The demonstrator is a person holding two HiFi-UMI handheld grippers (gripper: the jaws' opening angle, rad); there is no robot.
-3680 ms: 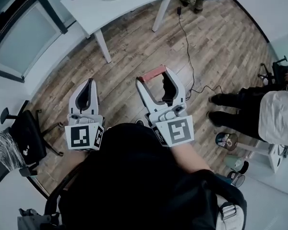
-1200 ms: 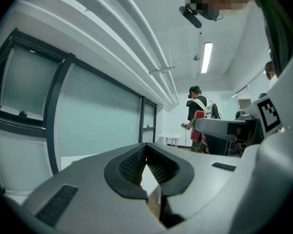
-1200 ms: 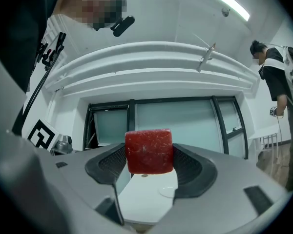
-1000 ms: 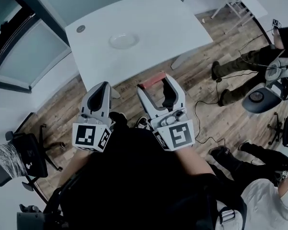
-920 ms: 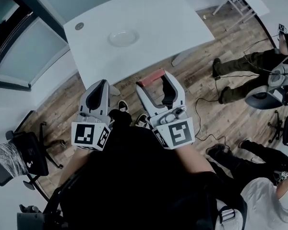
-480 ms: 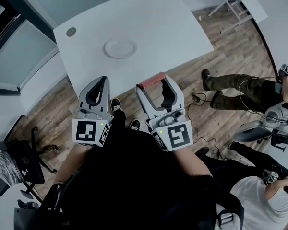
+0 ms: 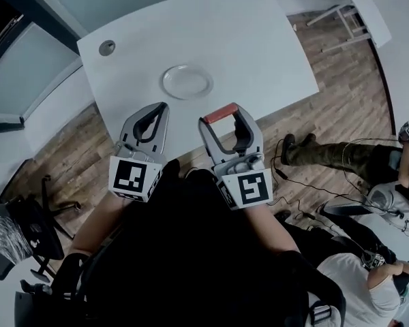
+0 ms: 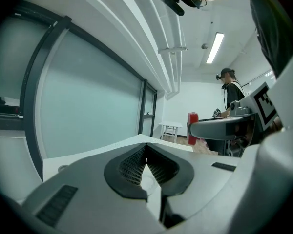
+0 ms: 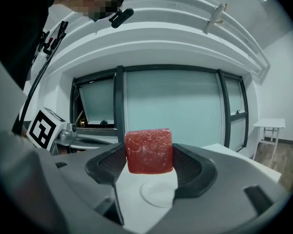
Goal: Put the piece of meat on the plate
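One plate (image 7: pixel 166 84) at 12 on surface (image 7: pixel 259 39); right hand-held gripper (image 7: pixel 225 118) clamps meat (image 9: pixel 148 151), left hand-held gripper (image 7: pixel 160 109) closed; chair (image 7: pixel 24 216) at 8.

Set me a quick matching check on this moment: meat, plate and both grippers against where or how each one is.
Things:
1. meat
2. plate
3. left gripper
4. right gripper

States:
A. shut, with nothing between the jaws
B. lying empty on the white table
C. clamped between two jaws, off the table
D. shut on a red block

Pairs: 1-C, 2-B, 3-A, 4-D
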